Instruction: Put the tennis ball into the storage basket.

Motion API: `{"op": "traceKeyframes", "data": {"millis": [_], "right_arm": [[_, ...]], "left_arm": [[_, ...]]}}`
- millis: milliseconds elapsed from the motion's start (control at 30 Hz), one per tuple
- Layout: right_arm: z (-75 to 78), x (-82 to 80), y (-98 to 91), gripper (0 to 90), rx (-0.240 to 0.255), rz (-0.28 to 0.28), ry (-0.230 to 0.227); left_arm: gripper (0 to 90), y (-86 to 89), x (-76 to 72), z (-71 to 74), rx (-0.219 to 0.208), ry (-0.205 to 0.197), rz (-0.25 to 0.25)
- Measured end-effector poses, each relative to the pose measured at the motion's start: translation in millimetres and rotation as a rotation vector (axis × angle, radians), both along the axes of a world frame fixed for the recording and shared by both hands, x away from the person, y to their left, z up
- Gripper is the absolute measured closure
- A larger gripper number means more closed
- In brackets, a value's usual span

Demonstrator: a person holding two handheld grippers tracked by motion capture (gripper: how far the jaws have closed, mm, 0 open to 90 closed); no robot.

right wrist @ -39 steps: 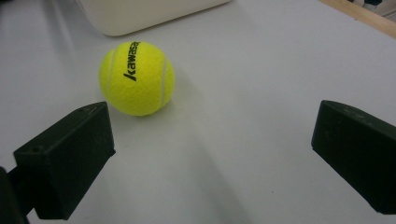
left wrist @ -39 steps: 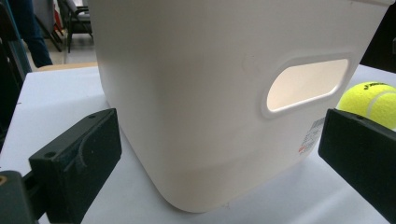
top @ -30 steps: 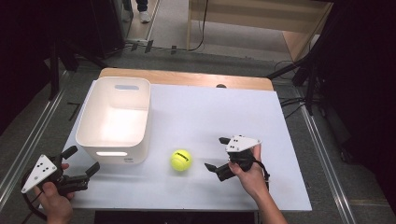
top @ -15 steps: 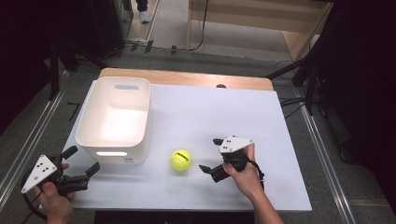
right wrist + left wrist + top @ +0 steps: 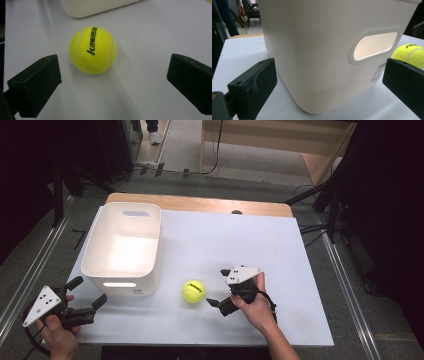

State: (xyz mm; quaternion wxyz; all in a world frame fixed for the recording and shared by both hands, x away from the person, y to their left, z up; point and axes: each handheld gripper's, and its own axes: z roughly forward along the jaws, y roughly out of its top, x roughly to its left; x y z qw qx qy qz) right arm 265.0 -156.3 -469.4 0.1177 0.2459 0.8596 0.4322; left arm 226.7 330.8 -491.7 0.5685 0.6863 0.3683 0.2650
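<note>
A yellow tennis ball [image 5: 194,291] lies on the white tabletop [image 5: 240,245], just right of the white bin [image 5: 122,249]. My right gripper [image 5: 218,286] is open and points at the ball from its right, a short gap away. In the right gripper view the ball [image 5: 93,50] sits ahead of the two spread jaws, touching neither. My left gripper [image 5: 88,292] is open at the table's front left corner, facing the bin's near wall [image 5: 332,50]. The ball [image 5: 409,52] peeks past that gripper's right jaw.
The bin stands empty at the left, with a handle slot [image 5: 375,46] in its near wall. A wooden strip [image 5: 200,203] runs along the table's far edge. Metal rails [image 5: 30,270] flank both sides, and cables lie on the floor at the right.
My right gripper has moved left toward the tennis ball, closing most of the gap. The left gripper, the ball and the bin have stayed put.
</note>
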Motion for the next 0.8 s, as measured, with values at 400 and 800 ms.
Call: {"op": "traceKeyframes", "data": {"millis": [400, 800], "right_arm": [[-0.4, 2.3, 10.3, 0.0, -0.013, 0.022, 0.005], [-1.9, 4.6, 20.0, 0.0, -0.033, 0.045, 0.012]], "left_arm": [[0.0, -0.1, 0.0, 0.0, 0.001, 0.001, -0.001], [0.0, -0.1, 0.1, 0.0, 0.000, 0.002, -0.002]]}}
